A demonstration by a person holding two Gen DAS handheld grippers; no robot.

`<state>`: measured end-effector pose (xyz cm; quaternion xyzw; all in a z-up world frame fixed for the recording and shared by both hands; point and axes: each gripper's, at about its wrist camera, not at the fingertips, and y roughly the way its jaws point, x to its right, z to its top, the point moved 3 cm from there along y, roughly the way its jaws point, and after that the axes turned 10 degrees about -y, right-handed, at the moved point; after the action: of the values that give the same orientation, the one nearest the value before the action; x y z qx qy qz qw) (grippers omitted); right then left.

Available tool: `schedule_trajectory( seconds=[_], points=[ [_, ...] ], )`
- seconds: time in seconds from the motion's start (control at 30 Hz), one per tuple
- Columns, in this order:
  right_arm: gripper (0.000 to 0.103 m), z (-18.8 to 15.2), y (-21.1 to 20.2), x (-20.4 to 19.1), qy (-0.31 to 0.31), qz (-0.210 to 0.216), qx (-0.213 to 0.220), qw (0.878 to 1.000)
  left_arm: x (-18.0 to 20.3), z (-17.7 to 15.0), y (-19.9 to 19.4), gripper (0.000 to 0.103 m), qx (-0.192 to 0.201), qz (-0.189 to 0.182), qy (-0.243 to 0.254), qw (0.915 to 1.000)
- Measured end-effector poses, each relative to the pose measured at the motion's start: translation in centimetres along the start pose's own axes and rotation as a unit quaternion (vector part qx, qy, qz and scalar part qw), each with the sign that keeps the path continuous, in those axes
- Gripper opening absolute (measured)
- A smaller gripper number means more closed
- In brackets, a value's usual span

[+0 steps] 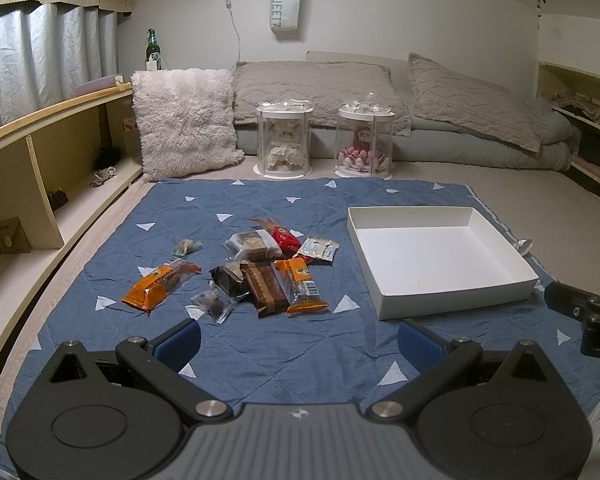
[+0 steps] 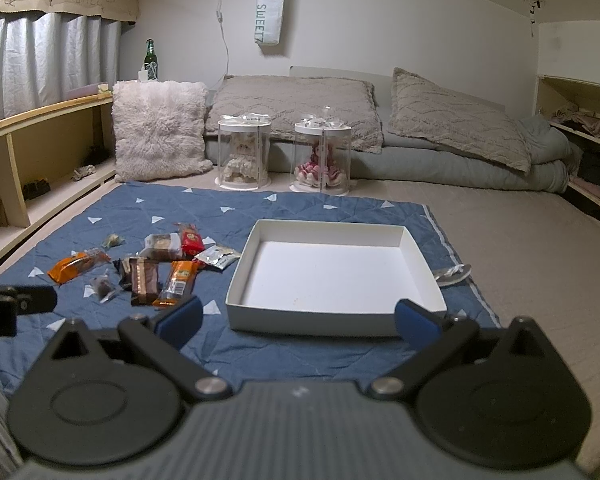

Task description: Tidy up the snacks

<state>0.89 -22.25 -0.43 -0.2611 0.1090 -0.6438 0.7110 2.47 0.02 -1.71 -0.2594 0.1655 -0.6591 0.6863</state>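
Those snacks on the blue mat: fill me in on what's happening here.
A person holds a gripper in each hand over the blue mat. The left gripper and right gripper both have open jaws holding nothing. The wrapped snacks lie scattered on the mat left of the white box, which has nothing in it. No sorting shows yet.

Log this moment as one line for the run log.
left gripper open | right gripper open | snacks on blanket | box empty

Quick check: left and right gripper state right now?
Left gripper: open, holding nothing.
Right gripper: open, holding nothing.
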Motion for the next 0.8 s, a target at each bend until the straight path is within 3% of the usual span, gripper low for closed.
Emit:
schedule_trajectory(
  seconds=[0.8],
  points=[
    [0.103,0.05,0.22,0.06,-0.001,0.0,-0.002,1.0,-0.02,0.01,0.01,0.103,-0.001,-0.001,-0.002,1.0]
  ],
)
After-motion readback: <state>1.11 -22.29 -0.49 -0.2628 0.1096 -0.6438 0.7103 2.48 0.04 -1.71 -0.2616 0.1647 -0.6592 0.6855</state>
